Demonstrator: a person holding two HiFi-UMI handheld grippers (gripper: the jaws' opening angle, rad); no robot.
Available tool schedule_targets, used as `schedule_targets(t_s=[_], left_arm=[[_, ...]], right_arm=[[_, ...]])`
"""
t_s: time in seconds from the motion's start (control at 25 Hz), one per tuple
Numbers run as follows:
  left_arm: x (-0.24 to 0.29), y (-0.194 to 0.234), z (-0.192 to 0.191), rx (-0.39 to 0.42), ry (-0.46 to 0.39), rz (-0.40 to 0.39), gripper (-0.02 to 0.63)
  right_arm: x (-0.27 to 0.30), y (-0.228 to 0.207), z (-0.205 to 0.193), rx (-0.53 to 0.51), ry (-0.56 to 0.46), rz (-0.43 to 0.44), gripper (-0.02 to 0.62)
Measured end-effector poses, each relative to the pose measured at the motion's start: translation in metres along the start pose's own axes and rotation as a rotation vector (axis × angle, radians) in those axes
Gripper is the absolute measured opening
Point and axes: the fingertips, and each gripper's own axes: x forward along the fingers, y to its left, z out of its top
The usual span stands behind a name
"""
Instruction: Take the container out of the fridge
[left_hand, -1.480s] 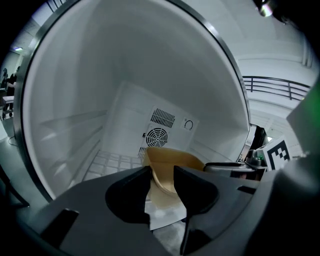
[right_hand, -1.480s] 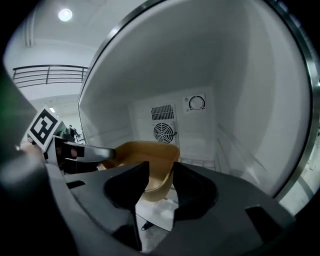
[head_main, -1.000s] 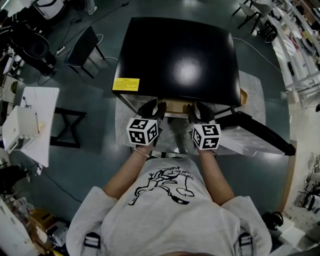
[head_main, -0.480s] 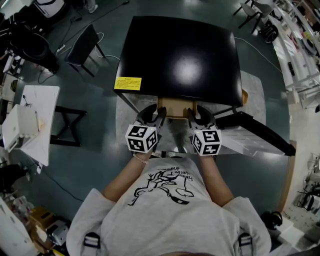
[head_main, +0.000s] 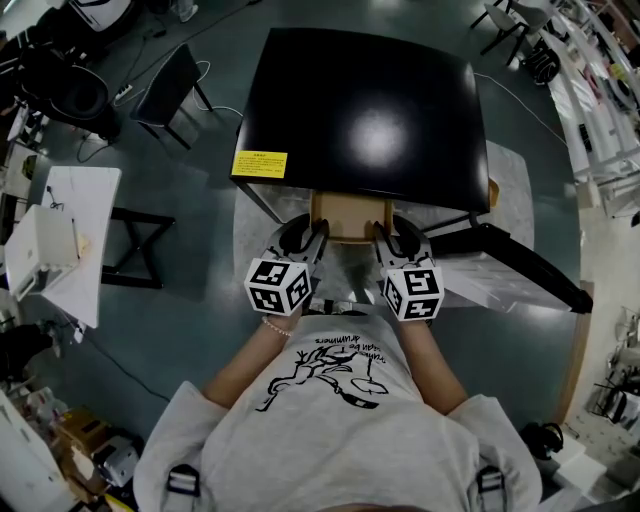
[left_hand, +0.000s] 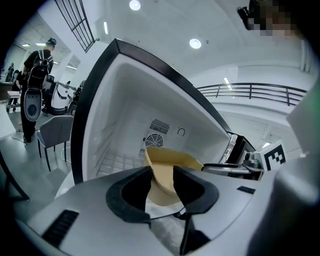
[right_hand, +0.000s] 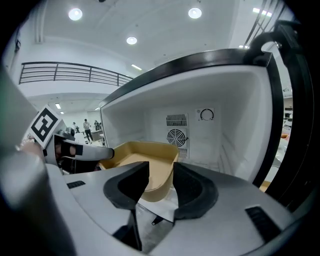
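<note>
A tan container (head_main: 350, 213) sticks out from under the front edge of the black fridge (head_main: 365, 110). My left gripper (head_main: 303, 232) is shut on its left wall and my right gripper (head_main: 397, 232) on its right wall. In the left gripper view the container (left_hand: 172, 160) hangs in front of the white fridge interior, its wall pinched between the jaws of the left gripper (left_hand: 162, 176). In the right gripper view the container (right_hand: 135, 152) has its near corner wall between the jaws of the right gripper (right_hand: 161, 176). The fridge shelf behind it is bare.
The open fridge door (head_main: 520, 265) swings out to the right. A yellow label (head_main: 258, 163) marks the fridge top. A chair (head_main: 165, 90) and a white table (head_main: 70, 240) stand to the left. A person (left_hand: 37, 75) stands far off.
Both grippers have drawn back toward the person's body, and more of the tan container now shows beyond the fridge's front edge.
</note>
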Motion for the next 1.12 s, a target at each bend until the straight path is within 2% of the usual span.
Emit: schedule_targets(t_s=[1.12], left_arm=[[-0.020,0.008,-0.024,-0.008,0.047,0.019,0.138]], right_arm=[[-0.004,0.018,-0.015,0.001,0.038,0.031,0.158]])
